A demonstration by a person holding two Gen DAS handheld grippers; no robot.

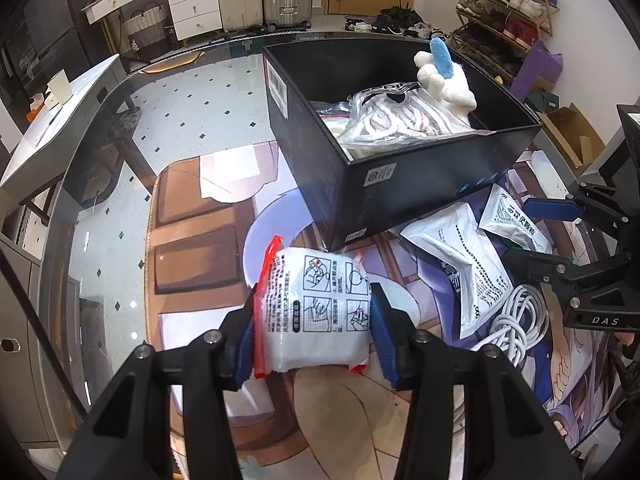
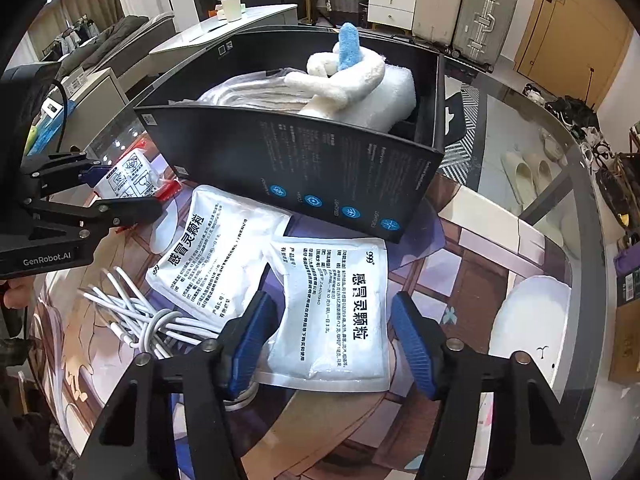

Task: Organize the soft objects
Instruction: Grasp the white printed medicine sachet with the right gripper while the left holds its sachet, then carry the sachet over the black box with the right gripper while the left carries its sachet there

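Note:
My left gripper [image 1: 314, 322] is shut on a white soft pack with red edges [image 1: 316, 308], held just in front of the black box [image 1: 420, 176]; the pack also shows in the right wrist view [image 2: 128, 178]. The box holds a white plush toy with a blue part [image 1: 444, 76] and bagged items [image 1: 396, 120]. My right gripper [image 2: 332, 336] is open, its fingers either side of a white sachet [image 2: 332, 312] lying on the mat. A second white sachet [image 2: 212, 252] lies to its left.
A coiled white cable [image 2: 140, 316] lies left of the sachets, also visible in the left wrist view [image 1: 516, 320]. The glass table's edge [image 2: 592, 240] curves on the right. The printed mat [image 1: 200, 248] covers the table. A white plate-like disc [image 2: 532, 320] sits right.

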